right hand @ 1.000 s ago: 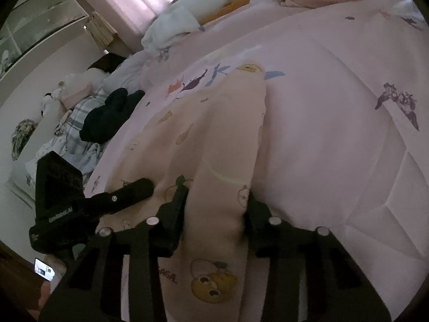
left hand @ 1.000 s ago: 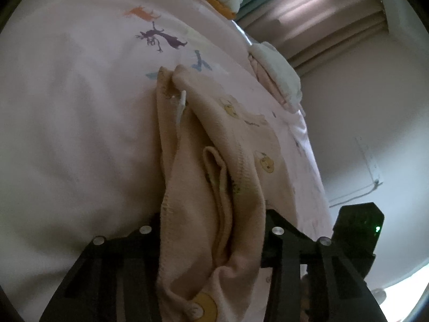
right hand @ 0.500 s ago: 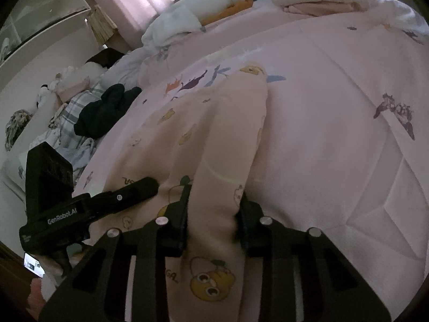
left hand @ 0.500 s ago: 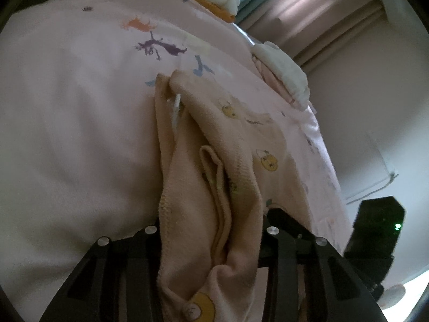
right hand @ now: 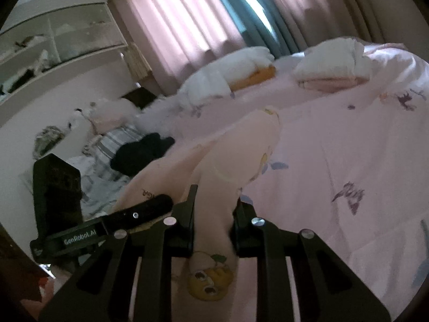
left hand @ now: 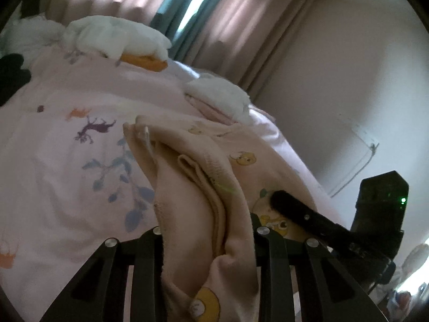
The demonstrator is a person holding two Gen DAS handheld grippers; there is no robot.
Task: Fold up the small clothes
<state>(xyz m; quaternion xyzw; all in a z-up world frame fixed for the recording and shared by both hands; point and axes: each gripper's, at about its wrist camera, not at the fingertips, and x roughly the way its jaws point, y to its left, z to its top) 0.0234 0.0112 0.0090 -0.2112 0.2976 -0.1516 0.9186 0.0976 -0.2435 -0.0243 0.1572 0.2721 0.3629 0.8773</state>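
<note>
A small peach garment with yellow cartoon prints lies stretched over the pink printed bedspread. My left gripper is shut on one bunched edge of it. My right gripper is shut on the garment at its other near edge, and the cloth runs away from the jaws in a raised fold. Each gripper shows in the other's view: the right one to the right, the left one to the left.
Folded white and orange piles and a white and pink pile sit at the far side of the bed. Dark clothes and a plaid item lie at the left. Curtains and a shelf unit stand behind.
Both grippers have lifted and tilted up with the garment held, so the curtains and far piles have come into view. The cloth has risen off the bedspread near the jaws.
</note>
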